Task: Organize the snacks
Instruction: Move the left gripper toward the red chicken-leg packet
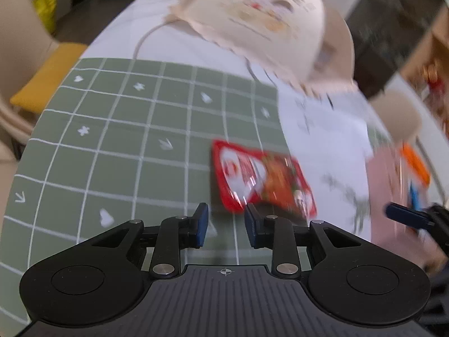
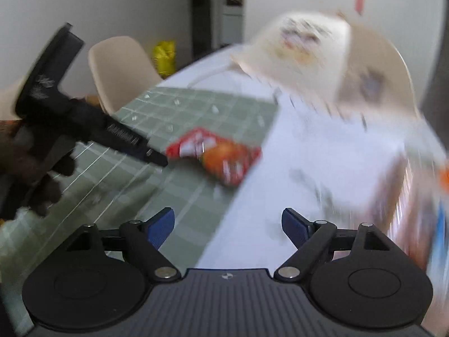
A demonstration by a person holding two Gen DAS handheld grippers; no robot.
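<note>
A red snack packet (image 1: 261, 179) lies flat near the right edge of a green gridded mat (image 1: 126, 140). My left gripper (image 1: 226, 224) hovers just short of the packet's near edge. Its blue pads stand a narrow gap apart with only mat between them. In the right wrist view the left gripper (image 2: 160, 160) comes in from the left in a dark-gloved hand, its tip beside the red packet (image 2: 216, 154). My right gripper (image 2: 227, 224) is wide open and empty over the mat's edge and the white cloth. One of its blue fingers (image 1: 404, 214) shows at the right edge.
A cream bag with a cartoon print (image 1: 266, 19) (image 2: 308, 56) stands at the back of the white tablecloth (image 1: 322, 140). A blurred pink and orange box (image 1: 393, 182) (image 2: 415, 196) is at the right. Beige chairs (image 2: 120, 67), one with a yellow cushion (image 1: 47, 81), line the table's left side.
</note>
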